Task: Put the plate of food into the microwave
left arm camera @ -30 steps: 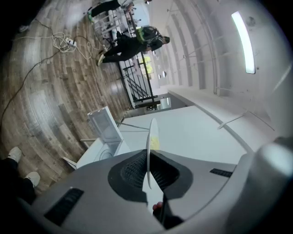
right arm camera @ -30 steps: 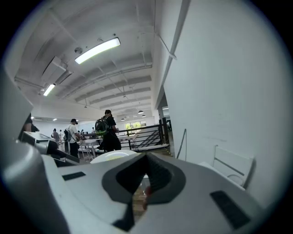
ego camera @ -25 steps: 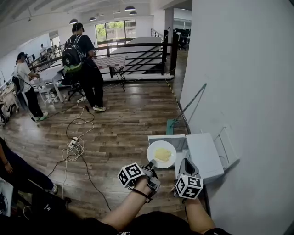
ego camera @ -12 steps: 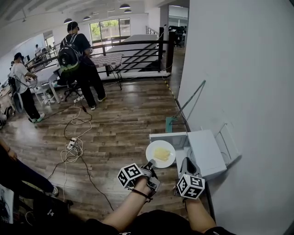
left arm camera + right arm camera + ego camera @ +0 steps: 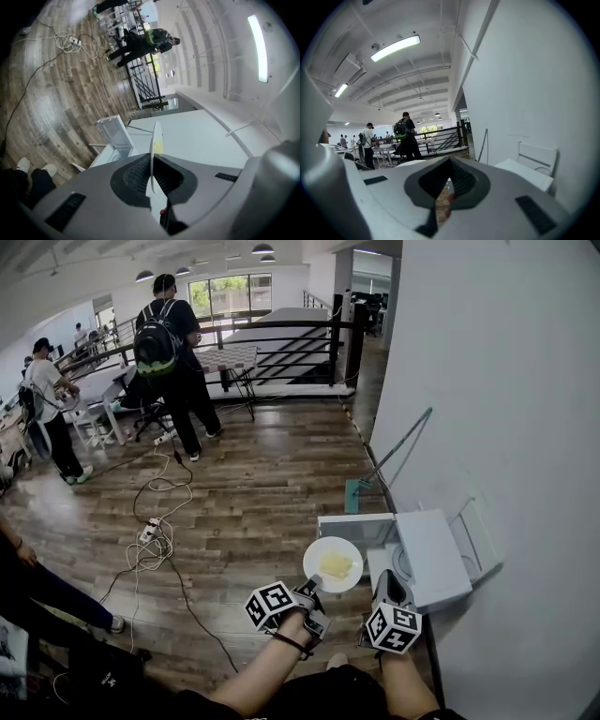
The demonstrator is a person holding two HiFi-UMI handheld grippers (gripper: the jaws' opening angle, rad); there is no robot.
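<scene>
Clamping plate [image 5: 317,557] near rim, left tool [image 5: 310,590]

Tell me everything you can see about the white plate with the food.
The plate is round, white and smooth, ceramic or plastic by its look. A pale yellow piece of food lies near its middle. The left gripper is shut on its near rim and holds it about level in the air, in front of the open white microwave. Nothing else visibly touches it.
</scene>
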